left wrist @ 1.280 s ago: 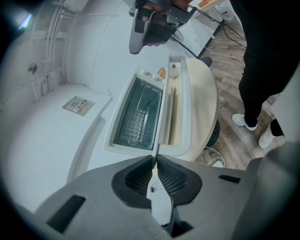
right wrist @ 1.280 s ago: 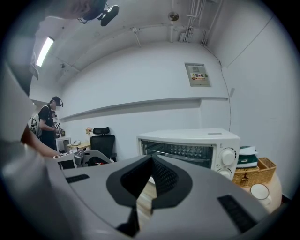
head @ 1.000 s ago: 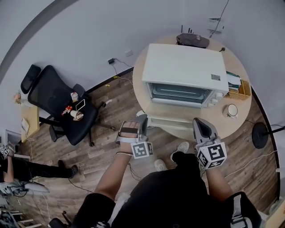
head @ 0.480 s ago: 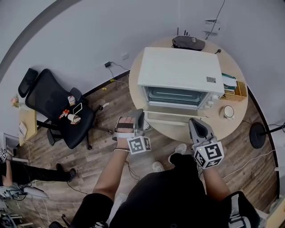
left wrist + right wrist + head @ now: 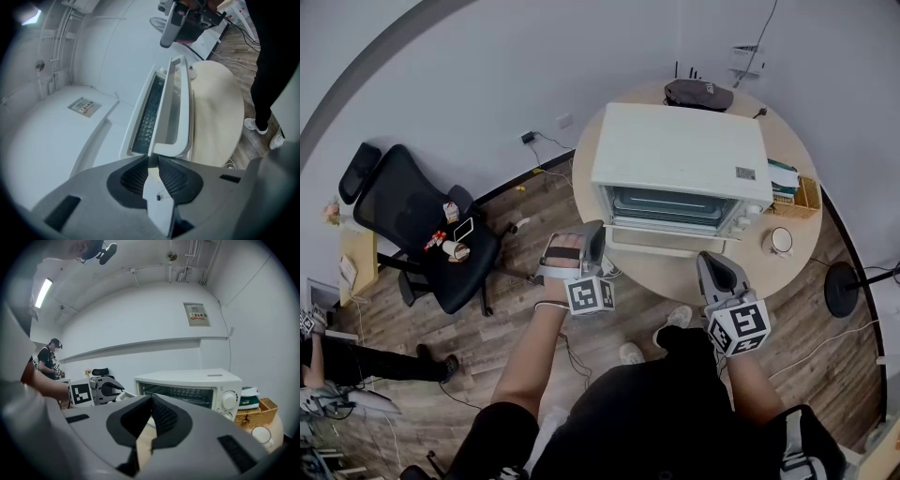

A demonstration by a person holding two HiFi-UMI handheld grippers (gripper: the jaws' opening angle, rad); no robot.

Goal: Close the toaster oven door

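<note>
A white toaster oven (image 5: 680, 155) stands on a round pale table (image 5: 675, 277). Its door (image 5: 661, 241) hangs partly open, tilted out from the front. My left gripper (image 5: 592, 246) is at the door's left end. In the left gripper view the door's edge (image 5: 171, 108) runs between the jaws of this gripper (image 5: 151, 159); the jaws are opening, but the pads still touch the edge on both sides. My right gripper (image 5: 713, 265) hovers over the table's near edge, apart from the oven. In its own view this gripper (image 5: 151, 399) is shut and empty, facing the oven (image 5: 187, 380).
A black office chair (image 5: 422, 225) with small items stands left of the table. On the table's right side are a mug (image 5: 780, 240) and a wicker basket (image 5: 802, 197); a dark bag (image 5: 698, 94) lies behind the oven. A round stand base (image 5: 848, 286) sits on the floor at right.
The oven door has swung up from nearly flat to a steeper tilt. My left gripper has risen toward the oven with it. The right gripper has barely moved.
</note>
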